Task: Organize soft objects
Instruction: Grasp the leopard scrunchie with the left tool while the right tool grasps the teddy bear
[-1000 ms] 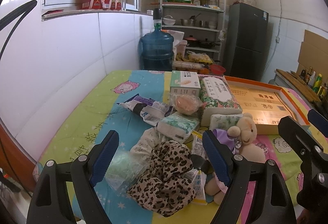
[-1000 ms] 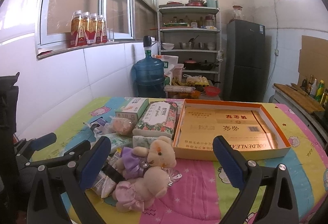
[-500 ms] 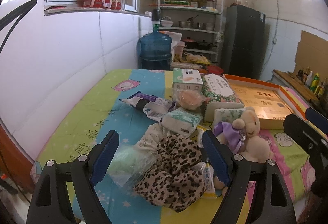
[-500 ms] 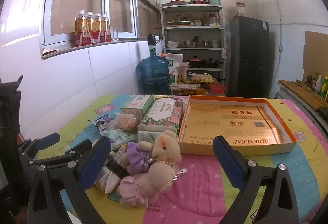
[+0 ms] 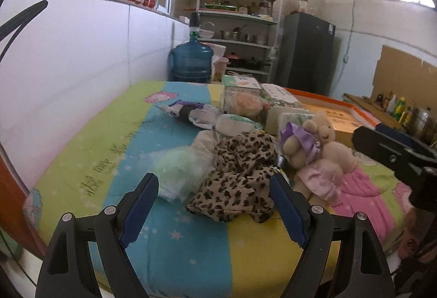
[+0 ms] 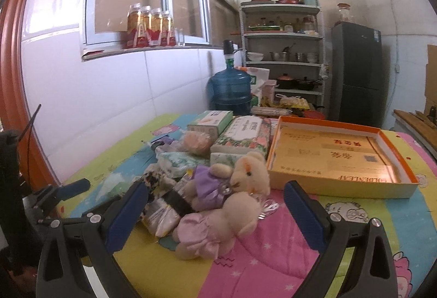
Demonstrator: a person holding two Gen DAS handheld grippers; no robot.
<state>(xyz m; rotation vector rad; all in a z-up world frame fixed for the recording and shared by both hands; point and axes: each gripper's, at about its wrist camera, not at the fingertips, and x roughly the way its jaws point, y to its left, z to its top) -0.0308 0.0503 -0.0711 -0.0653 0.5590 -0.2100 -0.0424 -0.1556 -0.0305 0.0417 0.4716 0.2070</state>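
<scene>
Nothing looked sorted: the orange box point(image 6: 338, 158) lay apparently empty, the teddy bear point(image 6: 232, 205) and leopard cloth point(image 5: 240, 175) still piled. Left gripper point(image 5: 213, 205) and right gripper point(image 6: 215, 213) both gaped wide, holding nothing.

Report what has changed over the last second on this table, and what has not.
Both cameras have dropped lower and now look more level across the pile. Neither gripper took hold of anything: the left gripper stays open in front of the leopard-print cloth, the right gripper open before the teddy bears. The pile and the orange box lie as before.
</scene>
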